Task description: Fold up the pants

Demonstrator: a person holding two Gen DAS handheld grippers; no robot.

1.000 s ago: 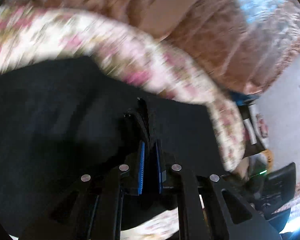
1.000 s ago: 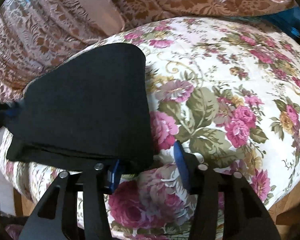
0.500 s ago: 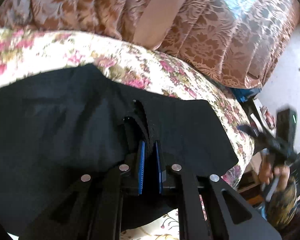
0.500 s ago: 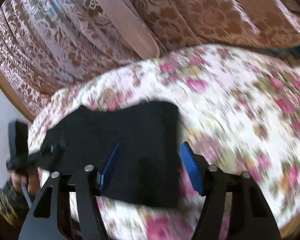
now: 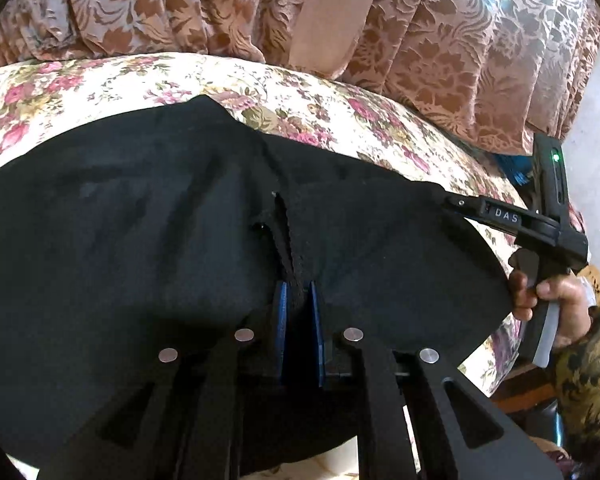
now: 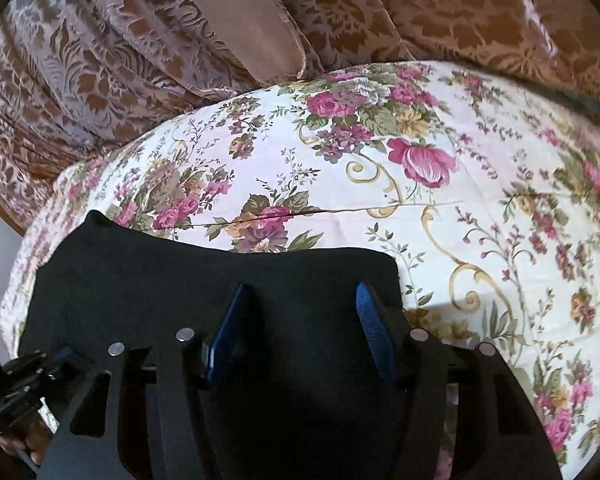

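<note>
The black pants [image 5: 140, 232] lie spread on a floral bedspread [image 5: 100, 76]. My left gripper [image 5: 298, 300] is shut on a bunched fold of the pants at their near edge. In the left wrist view my right gripper [image 5: 444, 200] reaches to the pants' right edge, held by a hand. In the right wrist view the pants [image 6: 180, 276] lie under my right gripper [image 6: 300, 300], which is open with its blue pads over the cloth near its right edge. The left gripper's body [image 6: 24, 376] shows at the lower left.
A brown patterned curtain [image 5: 440, 40] hangs behind the bed in both views [image 6: 100, 40]. The bedspread [image 6: 460, 200] stretches bare to the right of the pants. The bed's edge drops off at the right of the left wrist view, with blue items [image 5: 516, 168] beyond.
My right gripper has swung from beside the pants to over their right edge, still open. My left gripper keeps its hold; the pants have spread flatter.
</note>
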